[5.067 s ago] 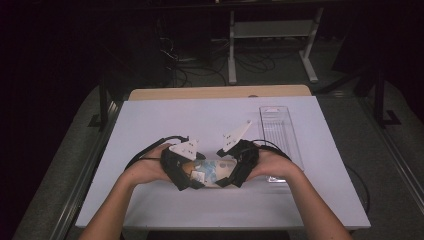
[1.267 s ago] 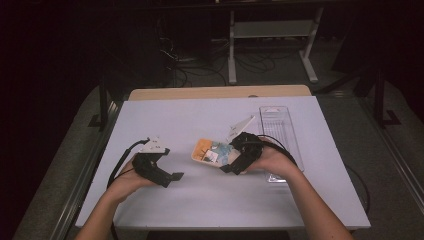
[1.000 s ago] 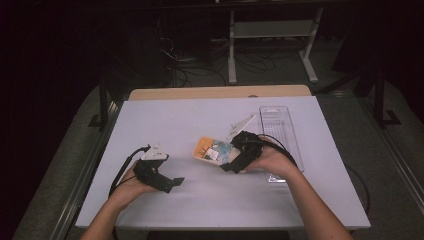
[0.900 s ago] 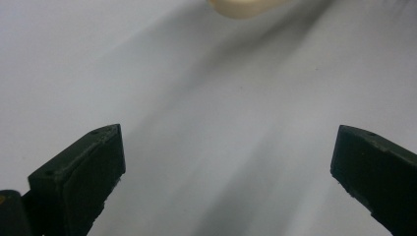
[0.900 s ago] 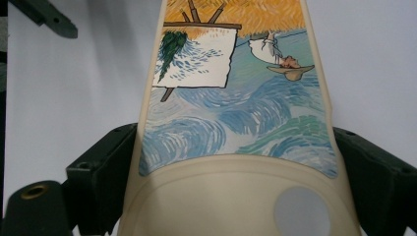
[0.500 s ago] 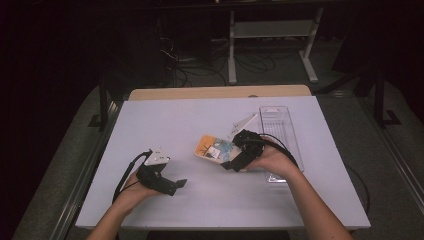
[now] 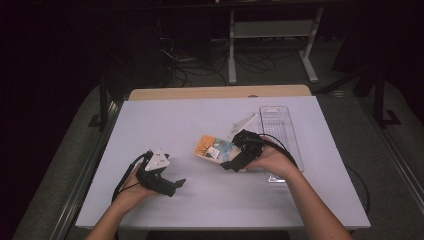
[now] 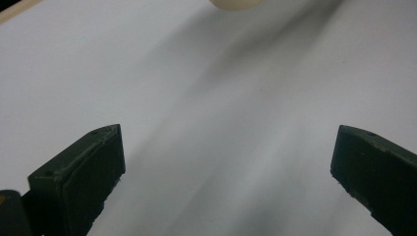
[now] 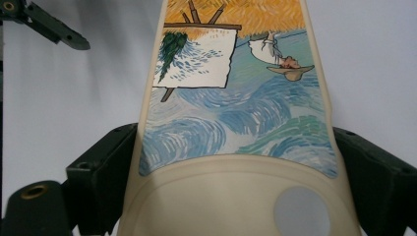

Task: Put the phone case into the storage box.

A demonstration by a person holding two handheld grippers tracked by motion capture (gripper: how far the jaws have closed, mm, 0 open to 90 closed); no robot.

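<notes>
Our right claw [image 7: 231, 165] stays clamped on the phone case [image 7: 216, 149]; left claw [image 7: 176, 186], jaws apart, should approach the case squarely.

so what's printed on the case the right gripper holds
A painted scene on the case: blue swirls, orange top, an easel, cream rim. Right gripper view shows it best.

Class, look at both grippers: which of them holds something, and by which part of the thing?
The right gripper holds a painted phone case, jaws pressed on its two long sides near the camera-cutout end. The left gripper is open over the table, holding nothing.
</notes>
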